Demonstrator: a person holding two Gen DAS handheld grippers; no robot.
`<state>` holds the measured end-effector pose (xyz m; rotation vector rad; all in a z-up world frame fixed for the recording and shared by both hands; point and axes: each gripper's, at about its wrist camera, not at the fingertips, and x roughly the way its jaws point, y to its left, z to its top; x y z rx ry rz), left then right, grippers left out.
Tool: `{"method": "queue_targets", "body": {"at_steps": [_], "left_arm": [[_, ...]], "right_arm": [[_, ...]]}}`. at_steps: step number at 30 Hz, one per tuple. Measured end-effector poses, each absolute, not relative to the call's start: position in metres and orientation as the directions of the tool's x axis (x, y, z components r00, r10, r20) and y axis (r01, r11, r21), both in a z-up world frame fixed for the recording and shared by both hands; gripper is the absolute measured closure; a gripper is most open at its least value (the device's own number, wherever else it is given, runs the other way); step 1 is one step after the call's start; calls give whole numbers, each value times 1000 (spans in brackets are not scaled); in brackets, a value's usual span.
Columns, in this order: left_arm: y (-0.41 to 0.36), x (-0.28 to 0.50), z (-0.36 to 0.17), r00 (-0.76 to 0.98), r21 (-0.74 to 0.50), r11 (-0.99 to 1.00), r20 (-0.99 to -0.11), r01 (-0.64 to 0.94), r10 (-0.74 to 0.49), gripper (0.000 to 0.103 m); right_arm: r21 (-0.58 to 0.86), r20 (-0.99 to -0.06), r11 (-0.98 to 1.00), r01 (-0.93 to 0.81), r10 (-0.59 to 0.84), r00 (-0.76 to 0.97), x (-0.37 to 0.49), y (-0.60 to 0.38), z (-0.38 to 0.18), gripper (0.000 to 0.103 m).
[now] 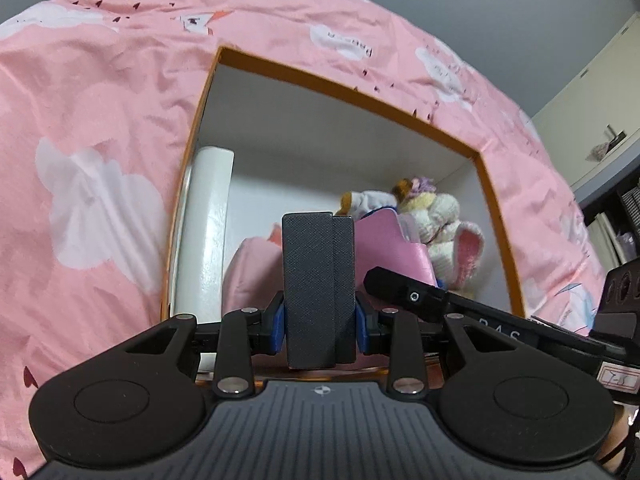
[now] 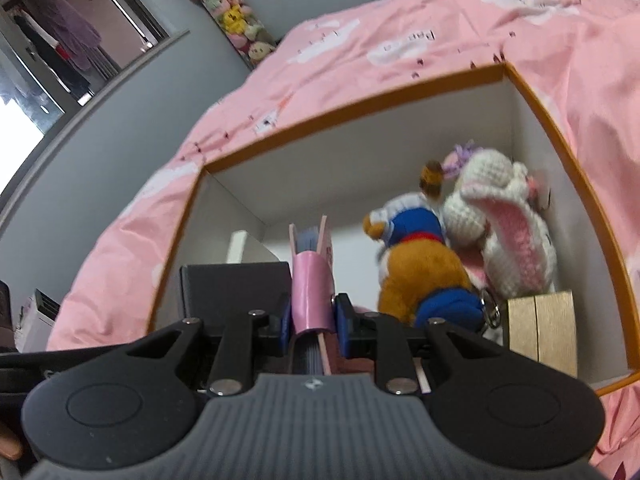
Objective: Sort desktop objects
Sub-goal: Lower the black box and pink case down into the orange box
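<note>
Pink bedsheet (image 1: 100,120) with white clouds all around, grey wall behind. On the sheet, a white box (image 1: 340,88) with an orange rim, open on top.

Just over the near edge of the box, the left gripper (image 1: 320,320), blue pads pinching a dark grey case (image 1: 318,280) from both sides. Held at the near end, so most of the case sticks out past the fingers. Long side running straight ahead, far end pointing down into the box. Looks like two flat parts pressed together, thin edge facing up.

Also over the near edge of the box, the right gripper (image 2: 314,320), blue pads squeezing a pink book (image 2: 312,296). Gripped across the rounded back, so the covers cannot flop open. Long side running forward too, page edges showing at the far end, aimed at the far wall of the box.

Already inside the box: a white crochet bunny (image 2: 504,232) in the far right corner, a brown bear toy (image 2: 420,272) in blue and red just beside it, touching. Near the right wall, a gold block (image 2: 540,328). Against the left wall, a long white thing (image 1: 212,220), hard to tell what.

Probably both pieces held slim and end first so as to slip down into the free middle of the box, between the white thing and the toys. Soft toys packed to one side, flat things likely meant for the other.
</note>
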<state>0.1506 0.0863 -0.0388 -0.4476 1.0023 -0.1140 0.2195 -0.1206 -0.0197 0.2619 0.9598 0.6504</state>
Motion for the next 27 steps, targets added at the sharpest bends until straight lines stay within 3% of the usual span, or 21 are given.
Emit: {"method": "queue_targets", "body": {"at_steps": [13,15,17,19,24,27], "left_arm": [[78,156,-36,496,-333,938,-832,-91,-247,62],[73,155,-34,494,-304,949,-839,-78,-229,58],[69,153,-30,502,-269,961,-840,-56,-206,45],[65,150,-24,527,-206,977,-837,-61,-144,39],[73,150,-21,528,-207,976,-838,-75,-137,39],[77,149,-20,535,-204,975,-836,-92,-124,51]], "right_arm": [[354,-714,831,-428,536,451,214,-126,-12,65],[340,-717,835,-432,528,456,212,-128,-12,65],[336,-719,838,-429,523,457,212,-131,-12,65],[327,-722,843,-427,514,463,211,-131,-12,65],[318,-730,841,-439,512,453,213,-131,-13,65],[297,-738,842,-451,502,451,212,-128,-16,72]]}}
